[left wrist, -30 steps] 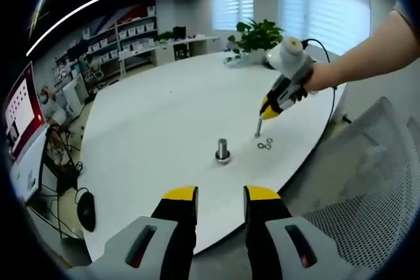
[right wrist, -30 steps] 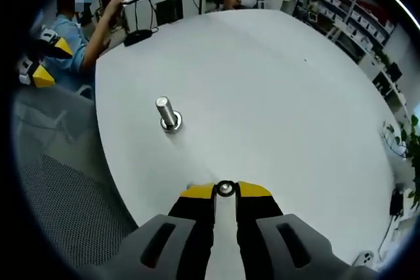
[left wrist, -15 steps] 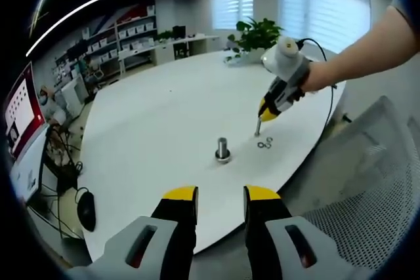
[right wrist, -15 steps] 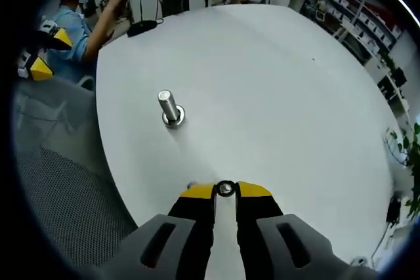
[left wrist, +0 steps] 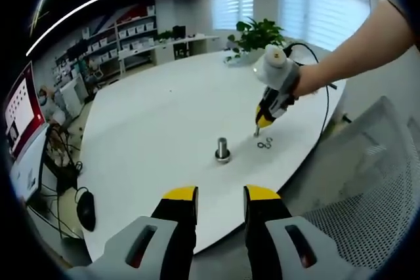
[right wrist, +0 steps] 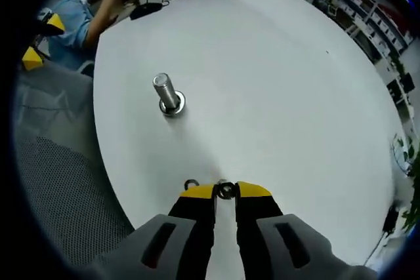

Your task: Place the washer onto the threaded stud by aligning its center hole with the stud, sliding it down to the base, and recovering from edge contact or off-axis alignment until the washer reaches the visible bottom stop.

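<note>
Step in hand: transport. The right claw (right wrist: 225, 190) pinches a washer (right wrist: 225, 189) between its tips; the threaded stud (right wrist: 165, 93) stands ahead and leftward on the counter (right wrist: 275, 83). Next: centre the hole over the stud. Since earlier, the stud appears further ahead. The left claw (left wrist: 220, 195) is spread, idle.

Your bench (right wrist: 275, 83) presents a smooth, matt white top with soft, diffuse reflections. The threaded stud (right wrist: 165, 93) is bright bare metal; its flat top and the ring at its base look polished. The washer (right wrist: 225, 189) gripped between your right gripper (right wrist: 225, 191) jaws is shiny silver metal. On both grippers the jaw tips are yellow with a plastic look, the bodies matt grey. The spare washers (left wrist: 264, 143) on the bench show as dark metallic rings. The chair (left wrist: 367, 181) beside you carries grey open mesh fabric.
</note>
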